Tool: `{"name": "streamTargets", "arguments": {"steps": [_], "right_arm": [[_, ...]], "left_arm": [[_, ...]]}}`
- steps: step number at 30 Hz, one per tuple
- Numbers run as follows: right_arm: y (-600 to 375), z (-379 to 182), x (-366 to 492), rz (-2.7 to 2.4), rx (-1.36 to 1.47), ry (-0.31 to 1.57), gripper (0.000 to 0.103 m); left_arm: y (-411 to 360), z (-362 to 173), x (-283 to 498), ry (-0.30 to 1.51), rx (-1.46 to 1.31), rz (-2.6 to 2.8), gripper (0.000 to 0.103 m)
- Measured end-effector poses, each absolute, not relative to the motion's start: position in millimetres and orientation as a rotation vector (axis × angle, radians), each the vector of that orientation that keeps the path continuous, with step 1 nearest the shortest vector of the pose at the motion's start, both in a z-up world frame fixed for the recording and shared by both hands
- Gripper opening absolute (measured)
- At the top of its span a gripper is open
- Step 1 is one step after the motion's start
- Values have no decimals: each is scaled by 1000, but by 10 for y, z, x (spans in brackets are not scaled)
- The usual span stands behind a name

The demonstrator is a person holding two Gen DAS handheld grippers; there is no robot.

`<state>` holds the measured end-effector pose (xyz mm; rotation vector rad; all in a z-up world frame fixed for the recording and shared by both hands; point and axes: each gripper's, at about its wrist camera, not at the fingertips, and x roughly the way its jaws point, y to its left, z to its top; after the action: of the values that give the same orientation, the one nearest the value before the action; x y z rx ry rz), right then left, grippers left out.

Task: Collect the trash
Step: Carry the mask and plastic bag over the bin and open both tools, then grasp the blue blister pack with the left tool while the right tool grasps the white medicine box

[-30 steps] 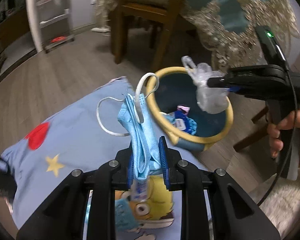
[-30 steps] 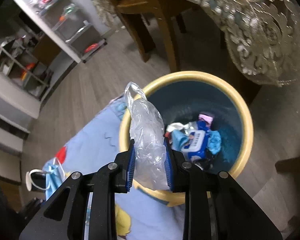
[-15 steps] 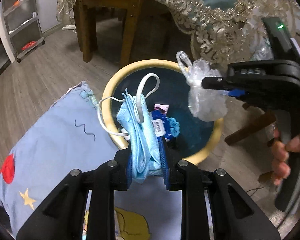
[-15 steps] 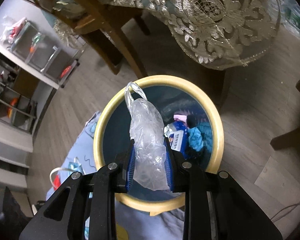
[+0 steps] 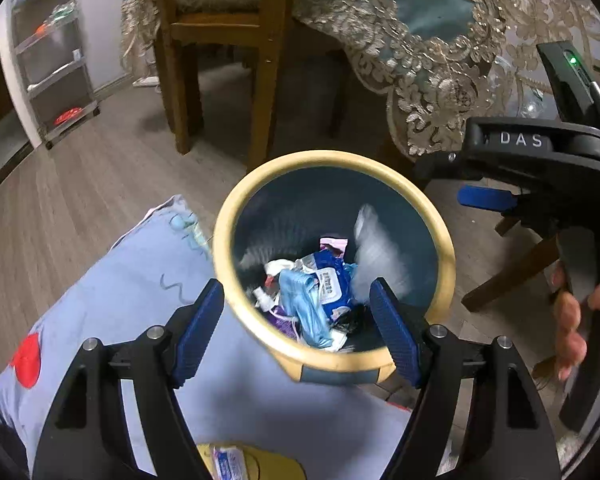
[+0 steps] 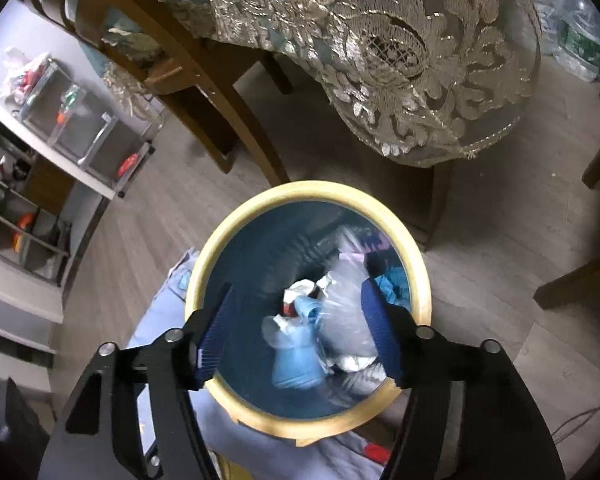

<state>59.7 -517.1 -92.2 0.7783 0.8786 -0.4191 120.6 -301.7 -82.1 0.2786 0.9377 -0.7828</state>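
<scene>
Here both grippers hung over the bin, tilted down into its mouth, so that whatever left the jaws would fall inside and not onto the blue cushion at its near left. The left gripper had its jaws opening, with nothing between the pads; the bin's near rim showed in the gap. The right gripper was likewise opening, and its pads pressed on nothing.

The mask, pale blue and pleated, lay crumpled on the heap at the bottom of the bin. The clear bag showed as a whitish blur against the bin's far right wall, which suggests it was falling. In the right wrist view the bag sat just inside the right pad, apart from it as far as the blur lets one tell, beside the mask.

The bin itself was dark teal with a yellow rim, standing on wood floor near a chair and a lace tablecloth. Other wrappers already lay inside.
</scene>
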Motion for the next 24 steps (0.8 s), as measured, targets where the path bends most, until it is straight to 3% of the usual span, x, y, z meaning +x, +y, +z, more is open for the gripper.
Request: {"name": "streamTargets", "arguments": {"steps": [11, 24], "right_arm": [[-4851, -720, 698, -333, 656, 879, 89], [-4131, -614, 849, -176, 464, 931, 92]], "left_arm": [[-2113, -648, 969, 942, 226, -653, 75], [-886, -704, 629, 980, 183, -478, 80]]}}
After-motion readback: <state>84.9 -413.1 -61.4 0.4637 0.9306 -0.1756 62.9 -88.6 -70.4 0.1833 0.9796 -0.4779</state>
